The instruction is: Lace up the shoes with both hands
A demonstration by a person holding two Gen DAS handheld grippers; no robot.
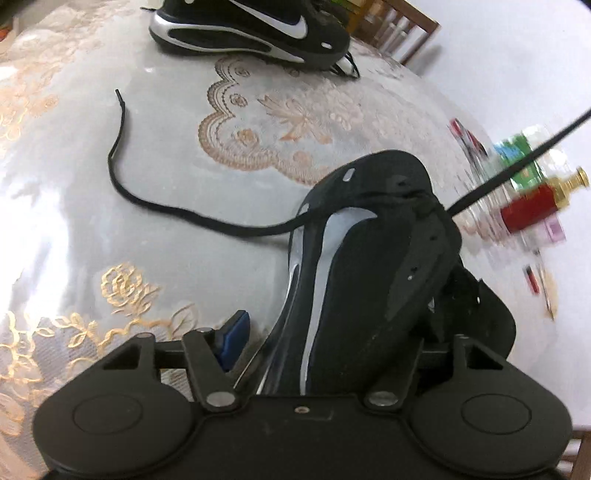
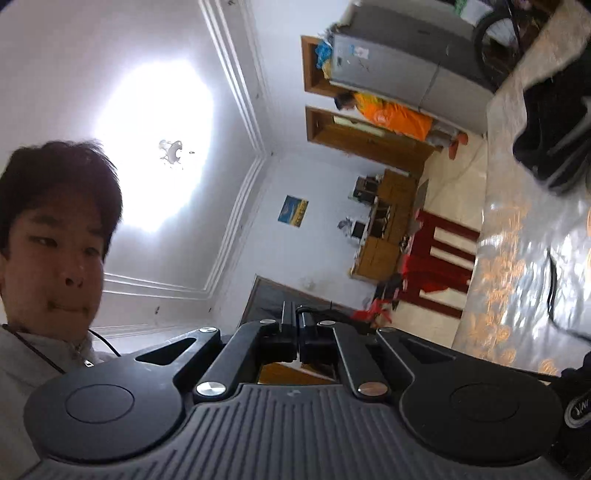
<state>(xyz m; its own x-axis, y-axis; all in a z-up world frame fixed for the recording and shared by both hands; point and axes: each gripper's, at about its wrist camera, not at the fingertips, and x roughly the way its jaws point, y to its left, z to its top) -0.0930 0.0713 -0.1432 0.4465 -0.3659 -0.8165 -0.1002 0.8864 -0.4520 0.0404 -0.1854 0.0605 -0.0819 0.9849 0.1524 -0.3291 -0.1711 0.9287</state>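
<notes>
left wrist view | black-and-silver sneaker (image 1: 362, 258) sits between left gripper (image 1: 332, 343) jaws, spread wide, contact unclear | black lace (image 1: 517, 162) runs taut toward 2 o'clock | right gripper (image 2: 297, 332) jaws closed, lace not visibly between | risk: taut pull tips shoe into bottles (image 1: 532, 206) at 3 o'clock | lace-patterned tabletop (image 1: 184, 147) open toward 10 o'clock

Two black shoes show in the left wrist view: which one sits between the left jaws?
The near shoe, seen heel-on between the left gripper jaws with laces trailing from it. The other shoe lies side-on across the table.
</notes>
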